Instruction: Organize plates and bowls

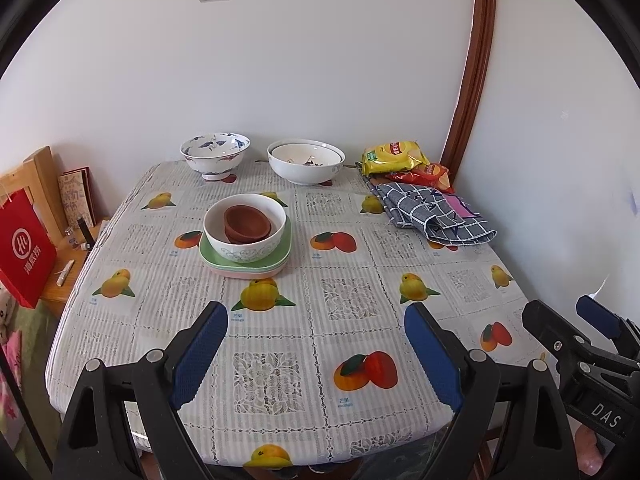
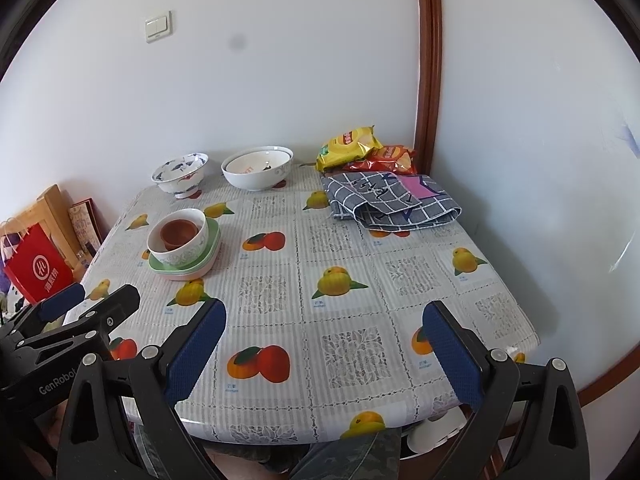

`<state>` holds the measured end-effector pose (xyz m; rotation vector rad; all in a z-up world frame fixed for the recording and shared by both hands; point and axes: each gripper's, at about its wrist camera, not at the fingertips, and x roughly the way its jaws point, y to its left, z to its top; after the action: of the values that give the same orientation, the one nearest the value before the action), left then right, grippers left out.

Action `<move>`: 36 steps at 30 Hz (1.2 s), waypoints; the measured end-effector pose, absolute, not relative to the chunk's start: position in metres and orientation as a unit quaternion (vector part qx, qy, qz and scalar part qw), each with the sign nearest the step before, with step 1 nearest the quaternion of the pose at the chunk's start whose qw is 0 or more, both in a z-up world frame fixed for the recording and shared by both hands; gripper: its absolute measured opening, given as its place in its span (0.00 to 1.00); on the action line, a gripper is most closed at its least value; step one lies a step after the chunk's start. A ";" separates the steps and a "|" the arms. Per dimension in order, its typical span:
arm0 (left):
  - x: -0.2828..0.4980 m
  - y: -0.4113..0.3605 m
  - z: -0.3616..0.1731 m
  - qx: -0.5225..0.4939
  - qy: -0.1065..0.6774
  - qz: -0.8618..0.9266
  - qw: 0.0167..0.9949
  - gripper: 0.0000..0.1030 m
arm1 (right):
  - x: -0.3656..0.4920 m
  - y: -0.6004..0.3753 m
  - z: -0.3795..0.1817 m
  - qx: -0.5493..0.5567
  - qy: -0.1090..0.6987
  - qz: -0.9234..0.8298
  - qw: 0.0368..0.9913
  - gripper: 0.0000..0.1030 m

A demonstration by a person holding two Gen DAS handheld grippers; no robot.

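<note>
The table (image 1: 360, 360) is the biggest thing; it wears a cloth with fruit pictures and stands in a corner by the wall. At its far right lies a folded checked cloth (image 1: 432, 212), with snack bags (image 1: 396, 156) behind it. Two big bowls sit at the back by the wall, apart from each other: a wide white bowl (image 1: 306, 162) that seems to have another bowl inside it, and a blue-patterned bowl (image 1: 215, 154) to its left. Nearer the middle is a neat pile: green and pink plates (image 1: 244, 266) at the bottom; a white bowl (image 1: 245, 224) on them; small brown bowls (image 1: 247, 220) inside that. So I think much of the stacking is done; the two back bowls may still need to join up. The left gripper (image 1: 316, 344) hangs over the near edge, wide apart and holding nothing; the right gripper (image 2: 324, 344) is the same, spread and bare, well away from the dishes.
</note>
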<state>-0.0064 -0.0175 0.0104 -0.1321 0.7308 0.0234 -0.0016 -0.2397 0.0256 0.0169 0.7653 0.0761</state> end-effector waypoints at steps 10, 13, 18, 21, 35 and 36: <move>-0.007 -0.018 0.011 -0.063 0.357 0.013 0.932 0.87 | -0.001 -0.241 0.027 0.010 0.373 0.037 0.927 0.95; -0.007 -0.018 0.011 -0.063 0.357 0.012 0.932 0.87 | 0.000 -0.241 0.027 0.010 0.373 0.037 0.927 0.95; -0.007 -0.019 0.012 -0.063 0.357 0.012 0.932 0.87 | 0.000 -0.241 0.027 0.010 0.373 0.036 0.927 0.95; -0.007 -0.019 0.011 -0.063 0.356 0.012 0.932 0.87 | 0.000 -0.241 0.027 0.011 0.373 0.036 0.927 0.95; -0.008 -0.020 0.011 -0.063 0.356 0.011 0.932 0.88 | -0.001 -0.242 0.027 0.012 0.373 0.035 0.927 0.95; -0.008 -0.019 0.011 -0.063 0.356 0.011 0.932 0.88 | -0.001 -0.242 0.027 0.012 0.372 0.035 0.927 0.95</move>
<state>-0.0077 -0.0195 0.0114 -0.1282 0.7285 0.0219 -0.0013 -0.2419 0.0273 0.0250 0.7636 0.0720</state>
